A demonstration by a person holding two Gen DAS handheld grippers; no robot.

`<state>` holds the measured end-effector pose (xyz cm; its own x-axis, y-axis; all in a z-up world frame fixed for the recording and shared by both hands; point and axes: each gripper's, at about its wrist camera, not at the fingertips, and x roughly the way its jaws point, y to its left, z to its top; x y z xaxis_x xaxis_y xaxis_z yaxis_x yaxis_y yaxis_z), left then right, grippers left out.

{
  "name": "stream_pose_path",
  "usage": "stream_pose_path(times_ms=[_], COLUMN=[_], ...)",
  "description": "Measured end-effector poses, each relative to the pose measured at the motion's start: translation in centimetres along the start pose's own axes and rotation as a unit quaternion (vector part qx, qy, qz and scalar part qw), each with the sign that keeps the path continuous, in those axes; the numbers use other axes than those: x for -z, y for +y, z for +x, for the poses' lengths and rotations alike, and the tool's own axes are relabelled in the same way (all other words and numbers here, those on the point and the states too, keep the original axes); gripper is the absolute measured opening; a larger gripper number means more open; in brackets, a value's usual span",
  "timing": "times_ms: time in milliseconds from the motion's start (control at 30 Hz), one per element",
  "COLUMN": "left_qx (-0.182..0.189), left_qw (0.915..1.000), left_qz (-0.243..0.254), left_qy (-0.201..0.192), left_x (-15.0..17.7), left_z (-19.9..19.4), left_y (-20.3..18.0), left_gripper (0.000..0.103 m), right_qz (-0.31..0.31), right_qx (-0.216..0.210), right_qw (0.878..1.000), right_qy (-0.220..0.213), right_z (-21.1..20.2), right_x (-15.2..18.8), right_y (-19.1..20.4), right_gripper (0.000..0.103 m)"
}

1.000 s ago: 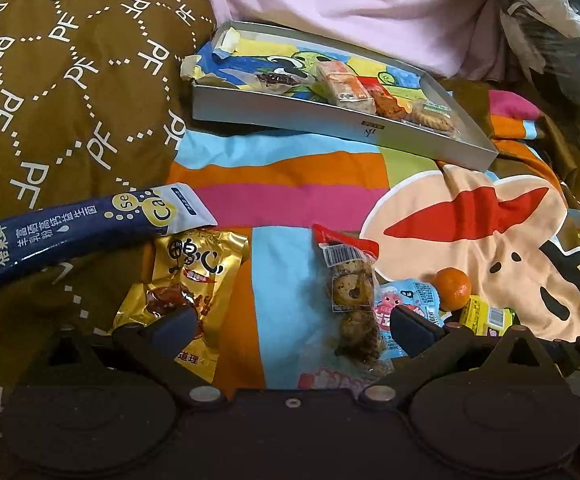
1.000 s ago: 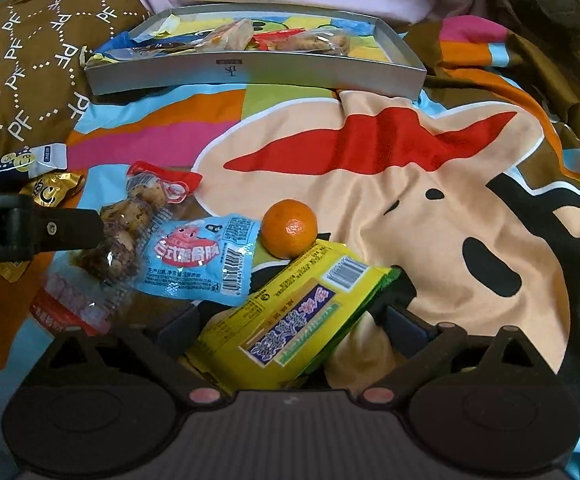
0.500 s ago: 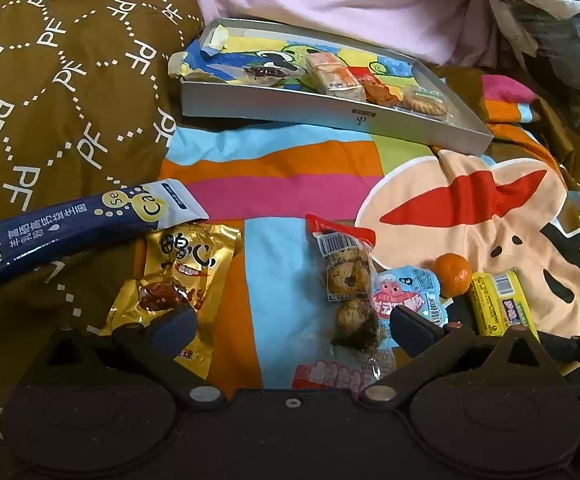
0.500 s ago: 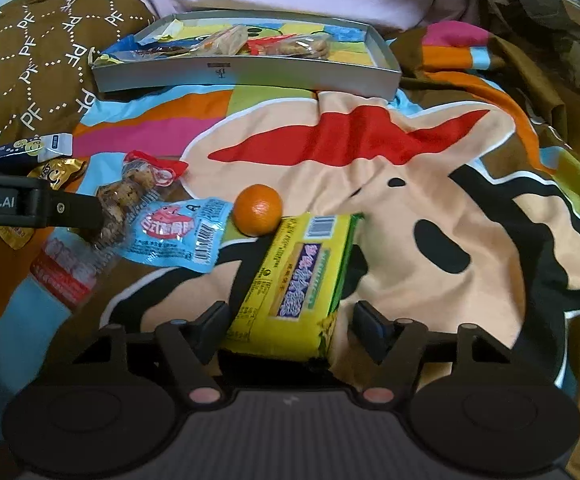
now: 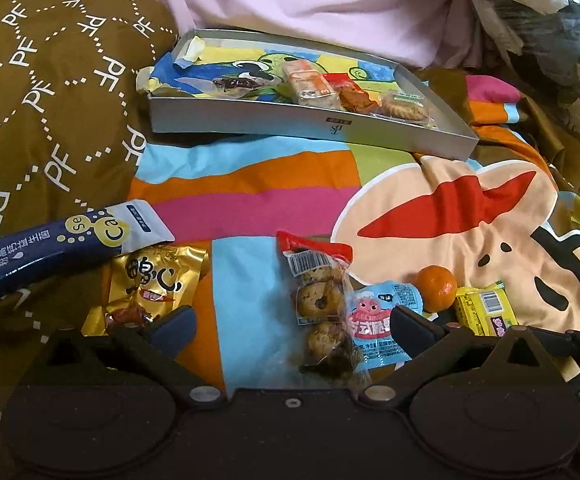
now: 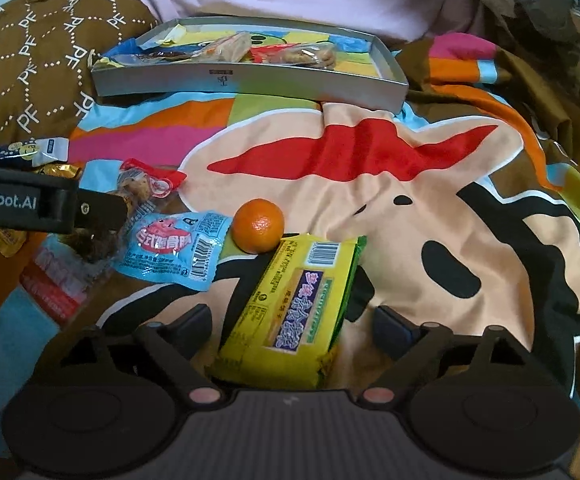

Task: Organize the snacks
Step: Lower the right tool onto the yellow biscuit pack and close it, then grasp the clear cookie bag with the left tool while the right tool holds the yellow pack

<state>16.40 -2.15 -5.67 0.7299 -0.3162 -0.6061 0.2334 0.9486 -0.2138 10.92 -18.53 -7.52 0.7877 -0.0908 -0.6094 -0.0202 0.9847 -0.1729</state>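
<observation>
Since a moment ago the right gripper (image 6: 291, 326) has pulled back a little, and the yellow snack pack (image 6: 290, 312) sits straighter between its spread fingers, which do not squeeze it yet. The pack touches the orange (image 6: 258, 231), so a bad pinch could roll the orange away. The left gripper (image 5: 290, 326) is spread wide over the cookie bag (image 5: 321, 312), holding nothing. Far behind the orange, the silver tray (image 6: 250, 80) waits on a bumpy, colorful bed blanket (image 6: 369, 184).
</observation>
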Motion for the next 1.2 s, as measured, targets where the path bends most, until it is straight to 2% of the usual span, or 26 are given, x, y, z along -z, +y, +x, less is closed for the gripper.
stream_pose_path(times_ms=[67,233,500,767,1200], left_qx=[0.002,0.005,0.005,-0.004,-0.024], left_qw=[1.0,1.0,0.9997,0.9963,0.9947], left_qz=[-0.001,0.001,0.024,0.083,0.093], left_qy=[0.001,0.007,0.008,0.021,0.036], left_x=[0.0,0.1,0.3,0.9,1.2], left_z=[0.1,0.4,0.8,2.0,3.2], left_y=[0.0,0.0,-1.1,-3.3,-3.6], left_gripper=[0.102,0.102,0.102,0.102,0.101], right_qz=[0.004,0.015,0.001,0.008,0.021], right_qx=[0.0,0.007,0.01,0.0,0.007], right_qw=[1.0,1.0,1.0,0.999,0.999], right_qy=[0.0,-0.012,-0.018,-0.041,-0.033], right_z=[0.1,-0.6,-1.4,-1.7,-1.1], right_x=[0.1,0.7,1.4,2.5,2.3], right_y=[-0.1,-0.6,-1.6,-2.0,-2.0], right_gripper=[0.089,0.052,0.05,0.051,0.054])
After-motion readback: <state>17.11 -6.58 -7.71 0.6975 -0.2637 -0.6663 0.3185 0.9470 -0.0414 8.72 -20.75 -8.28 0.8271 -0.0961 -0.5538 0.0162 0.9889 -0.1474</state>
